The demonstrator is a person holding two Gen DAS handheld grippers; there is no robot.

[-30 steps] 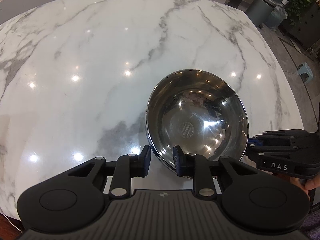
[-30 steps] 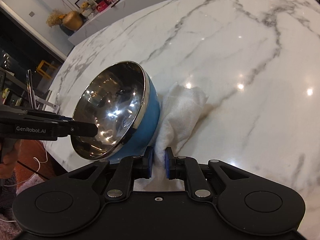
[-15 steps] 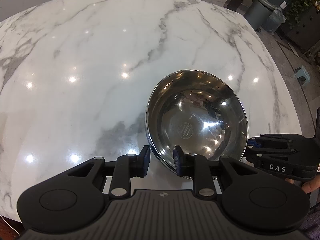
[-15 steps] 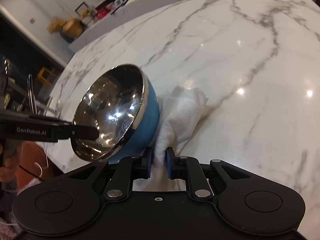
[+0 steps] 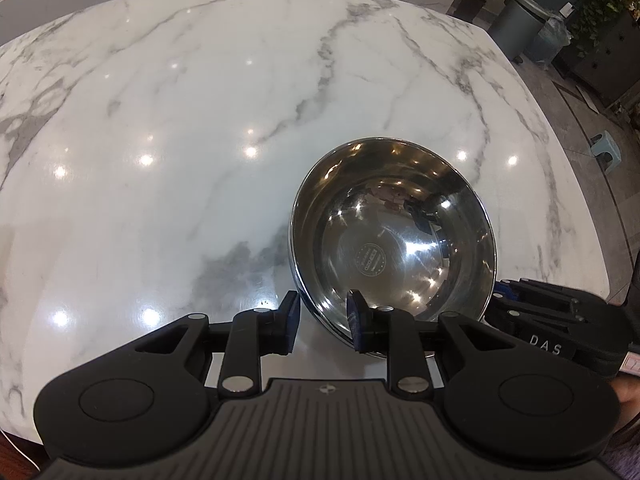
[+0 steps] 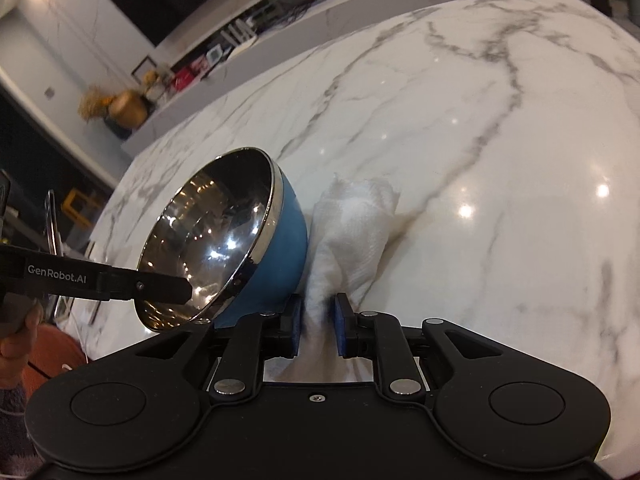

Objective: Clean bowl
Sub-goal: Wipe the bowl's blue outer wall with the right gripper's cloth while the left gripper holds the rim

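A steel bowl [image 5: 394,232] with a blue outside [image 6: 280,256] stands tilted on the marble table, its opening turned toward the left gripper. My left gripper [image 5: 320,320] straddles the bowl's near rim, one finger inside, one outside, with a gap between the pads; the right gripper view shows its finger [image 6: 120,282] against the rim. My right gripper [image 6: 316,326] is shut on a white cloth [image 6: 352,228], which lies against the bowl's blue outer side. The right gripper also shows in the left wrist view [image 5: 552,320], beside the bowl.
The white marble table [image 5: 200,120] spreads wide beyond the bowl. Its near edge runs just under both grippers. Bins and plants [image 5: 532,28] stand on the floor past the far right corner. A counter with a gold vase [image 6: 128,108] lies behind.
Both cameras have pulled back a little and tilted. The bowl stays tilted at the left gripper, and the cloth stays pinched against its outer side.
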